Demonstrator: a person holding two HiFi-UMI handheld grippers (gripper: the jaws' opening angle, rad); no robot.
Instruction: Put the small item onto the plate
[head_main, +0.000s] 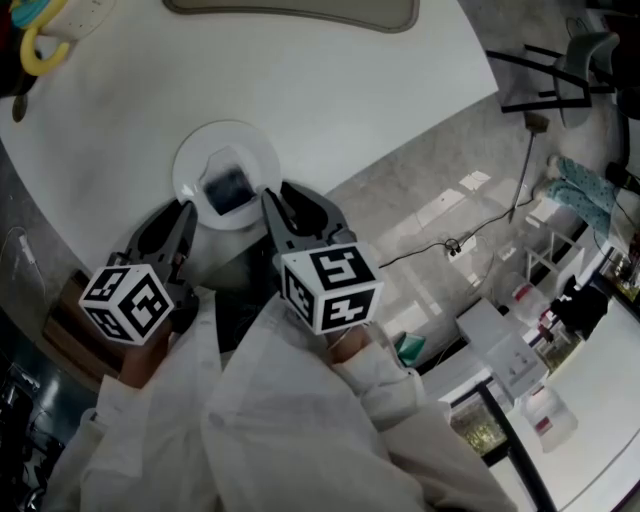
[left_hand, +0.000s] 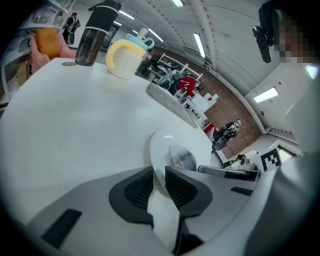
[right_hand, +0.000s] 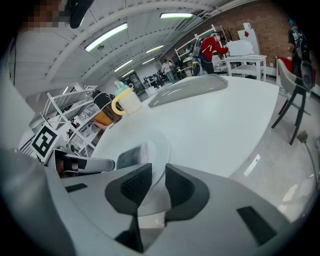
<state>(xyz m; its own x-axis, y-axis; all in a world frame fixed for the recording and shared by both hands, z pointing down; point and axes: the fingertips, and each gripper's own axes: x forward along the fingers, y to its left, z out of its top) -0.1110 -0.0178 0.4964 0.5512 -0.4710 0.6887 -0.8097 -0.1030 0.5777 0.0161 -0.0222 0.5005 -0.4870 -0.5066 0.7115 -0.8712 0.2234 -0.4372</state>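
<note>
Plate (head_main: 193, 160) sat on the white table (head_main: 380, 90) close to its near edge, w/ the small dark, squarish item (head_main: 228, 188) lying in its middle. Same seen from the left gripper view, where the item (left_hand: 183, 160) rested inside the plate (left_hand: 161, 144), and from the right gripper view, item (right_hand: 129, 156) on the plate (right_hand: 159, 142). Farther across the table stood a cream mug (left_hand: 124, 60) w/ a yellow handle and teal top, contents not visible, and beside it a dark tumbler (left_hand: 92, 39) w/ a black lid. A grey tray (head_main: 290, 12) lay at the far side; what was in it couldn't be told.

Both arms in white sleeves (head_main: 300, 420) reached forward side by side, marker cubes toward the person, jaws pointing at the plate from the near side. L gripper (head_main: 182, 216) came at the plate's near-left rim, R gripper (head_main: 276, 204) at its near-right rim, item between them but touched by neither.

L gripper (left_hand: 159, 176): jaws partly closed, clamped on the plate rim, which ran between the ribbed pads (left_hand: 139, 188) and filled the gap. R gripper (right_hand: 154, 173): jaws likewise narrow, clenched on the plate's edge, pads (right_hand: 135, 185) on either side of the rim. Each gripper's finger showed in the other's view, just beyond the plate.
</note>
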